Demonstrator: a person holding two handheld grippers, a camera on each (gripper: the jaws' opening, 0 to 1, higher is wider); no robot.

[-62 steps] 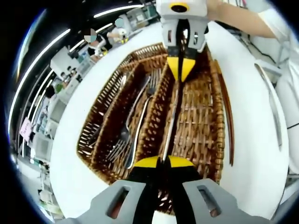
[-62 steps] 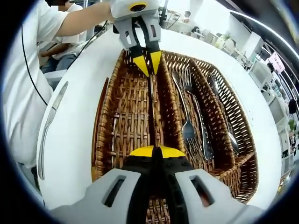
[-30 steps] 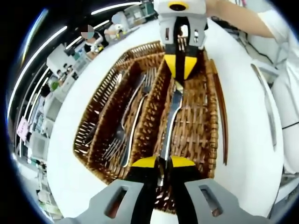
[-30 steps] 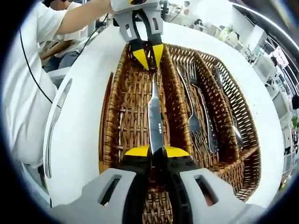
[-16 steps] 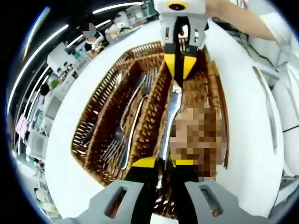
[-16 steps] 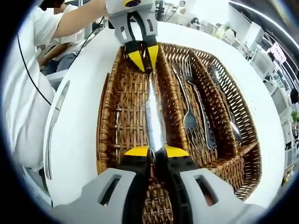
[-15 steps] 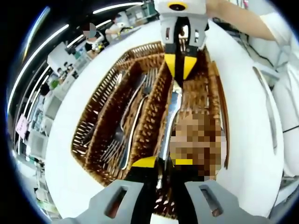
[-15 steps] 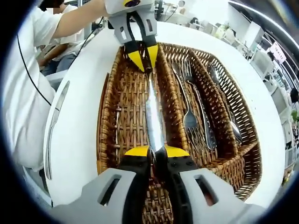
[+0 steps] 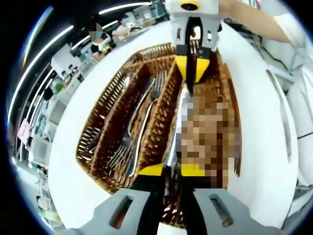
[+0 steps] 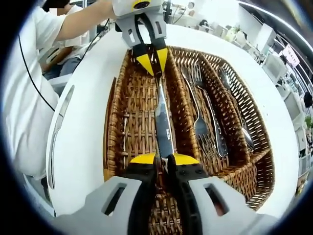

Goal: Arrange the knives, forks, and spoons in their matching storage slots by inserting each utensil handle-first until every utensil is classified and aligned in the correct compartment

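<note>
A steel table knife [image 10: 164, 125] hangs level over the widest compartment of a brown wicker cutlery basket [image 10: 113, 147], held at both ends. My right gripper [image 10: 164, 159] is shut on its blade end. My left gripper [image 10: 152, 59] is shut on the far, handle end. In the left gripper view the same knife [image 9: 180, 115] runs from my left gripper [image 9: 166, 169] up to my right gripper [image 9: 191, 74]. Forks [image 10: 199, 125] lie in the middle compartment and spoons [image 10: 240, 134] in the outer one. A second knife [image 10: 55, 134] lies on the white table beside the basket.
The basket sits on a round white table [image 10: 83, 161]. A thin brown strip [image 10: 111, 105] lies along the basket's outer side. A person's arm [image 10: 85, 18] and white shirt [image 10: 22, 103] are close by the table. Shelves and desks stand beyond.
The knife has rolled about its long axis between the two grippers, from edge-on to its flat face up, now slightly tilted. Both grips have stayed shut.
</note>
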